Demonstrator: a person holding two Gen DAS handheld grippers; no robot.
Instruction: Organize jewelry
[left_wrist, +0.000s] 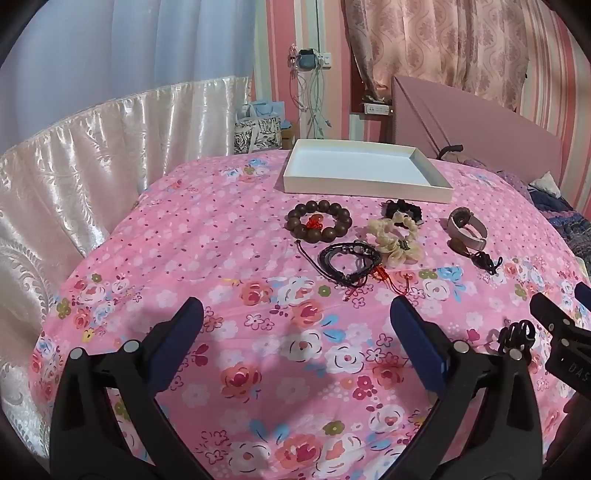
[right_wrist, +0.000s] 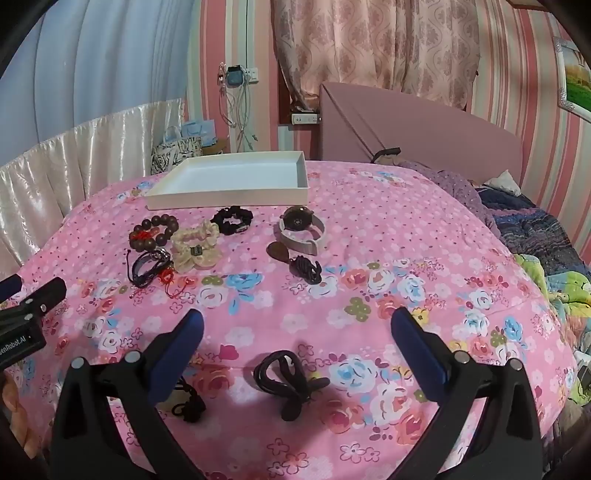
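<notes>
Nothing sorted yet: tray bare, all the jewelry on the bedspread

The white tray (left_wrist: 369, 184) at the far side of the bedspread (left_wrist: 221, 258) holds nothing, so by my reading the whole job is still ahead. In front of it lie the bead bracelet (left_wrist: 319, 220), cream scrunchie (left_wrist: 395, 240), black scrunchie (left_wrist: 402, 209), watch (left_wrist: 467, 229), a dark cord bracelet (left_wrist: 349, 264) with red tassel, and a pendant on a black cord (right_wrist: 291, 258). Nearer, a black cord loop (right_wrist: 284, 376) lies between the fingers of the right tongs (right_wrist: 295, 332), untouched. Both right and left tongs (left_wrist: 295, 325) are spread wide and grip nothing, the left over bare cloth
</notes>
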